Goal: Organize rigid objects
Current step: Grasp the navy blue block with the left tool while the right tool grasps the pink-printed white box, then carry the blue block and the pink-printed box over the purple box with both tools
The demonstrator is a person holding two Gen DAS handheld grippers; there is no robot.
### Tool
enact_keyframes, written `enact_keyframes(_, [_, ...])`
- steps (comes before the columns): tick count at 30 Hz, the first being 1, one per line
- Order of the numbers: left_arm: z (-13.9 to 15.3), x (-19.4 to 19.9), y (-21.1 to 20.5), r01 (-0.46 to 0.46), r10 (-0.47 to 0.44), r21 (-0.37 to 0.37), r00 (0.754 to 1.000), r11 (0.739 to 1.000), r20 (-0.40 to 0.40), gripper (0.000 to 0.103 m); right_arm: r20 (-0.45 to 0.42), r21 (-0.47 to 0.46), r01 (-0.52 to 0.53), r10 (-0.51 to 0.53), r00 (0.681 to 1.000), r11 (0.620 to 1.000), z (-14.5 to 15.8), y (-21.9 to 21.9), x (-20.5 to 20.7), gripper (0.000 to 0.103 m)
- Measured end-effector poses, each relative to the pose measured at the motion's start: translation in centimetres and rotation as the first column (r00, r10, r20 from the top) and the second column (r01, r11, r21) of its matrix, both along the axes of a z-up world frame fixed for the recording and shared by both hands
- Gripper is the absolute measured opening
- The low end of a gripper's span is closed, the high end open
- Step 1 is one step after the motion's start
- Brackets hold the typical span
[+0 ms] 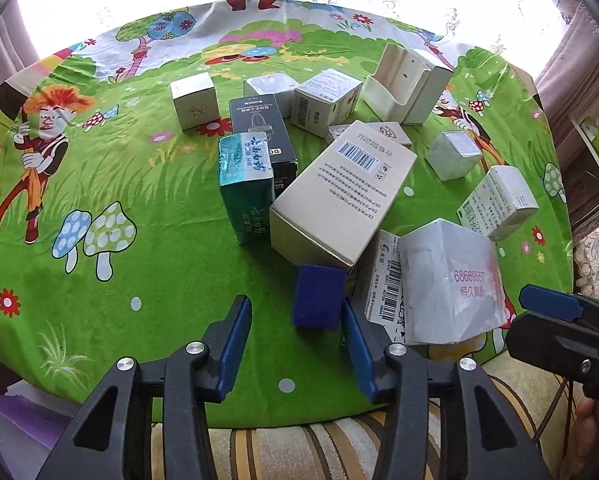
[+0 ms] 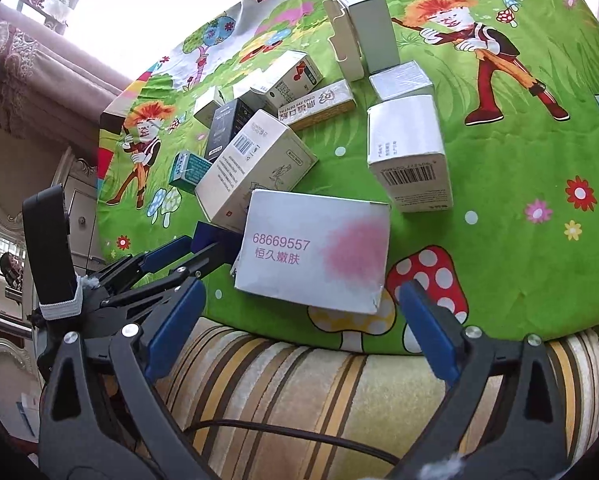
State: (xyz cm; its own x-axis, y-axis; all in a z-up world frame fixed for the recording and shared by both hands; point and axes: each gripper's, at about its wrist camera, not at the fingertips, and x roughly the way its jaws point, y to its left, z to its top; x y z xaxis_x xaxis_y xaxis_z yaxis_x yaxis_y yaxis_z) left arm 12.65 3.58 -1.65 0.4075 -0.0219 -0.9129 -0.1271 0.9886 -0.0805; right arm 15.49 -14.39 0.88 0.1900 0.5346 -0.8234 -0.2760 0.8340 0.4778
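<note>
Several cardboard boxes lie scattered on a green cartoon cloth [image 1: 139,280]. My left gripper [image 1: 297,316] is open, its fingers either side of a small dark blue box [image 1: 319,296] that stands just ahead of them; its right finger is close to the box. It also shows in the right wrist view [image 2: 187,252], with the blue box [image 2: 215,238]. My right gripper [image 2: 299,316] is open, just short of a white box printed 68669557 [image 2: 315,252] near the table's front edge; that box also shows in the left wrist view [image 1: 451,284].
A large beige box [image 1: 339,196], a teal box [image 1: 245,184], a black box [image 1: 263,132] and several white boxes crowd the middle. A white plastic holder [image 1: 403,84] stands at the back. A striped cushion [image 2: 299,392] lies below the table edge.
</note>
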Motion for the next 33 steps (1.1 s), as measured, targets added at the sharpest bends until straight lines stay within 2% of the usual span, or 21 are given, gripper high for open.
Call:
enact_keyframes(1, [-0.2,0.1,0.0,0.006,-0.006,-0.009,1.000,1.000,-0.003,0.032,-0.004,-0.002,0.003,-0.003,1.000,1.000,-0.2,0.3,0.2,0.099])
enact_keyframes(3, [-0.4,0.2,0.0,0.012,-0.012,-0.018,1.000,1.000,-0.007,0.027,-0.016,-0.012,0.014,-0.014,1.000,1.000,-0.6,0.7,0.7,0.099])
enact_keyframes(15, [-0.4,-0.3,0.3,-0.002,0.002,-0.013,1.000,1.000,0.006,0.027,-0.055,-0.066,0.045,-0.049,0.997,0.997,-3.0,2.3,2.5,0.099])
enact_keyframes(20, [-0.2,-0.6,0.3,-0.016,0.016,-0.002,1.000,1.000,0.009,0.027,-0.056,-0.088,0.027,-0.032,0.998,0.996,-3.7,2.7,2.7,0.099])
enact_keyframes(22, [-0.1,-0.8,0.3,-0.020,0.020,0.005,1.000,1.000,0.012,0.027,-0.049,-0.100,0.016,-0.021,0.999,0.995,-3.7,2.7,2.6,0.095])
enact_keyframes(33, [1.4,-3.1,1.4,-0.087,0.086,0.030,0.995,0.996,0.046,0.027,0.011,-0.097,0.034,-0.033,0.999,0.995,-1.9,1.3,1.1,0.094])
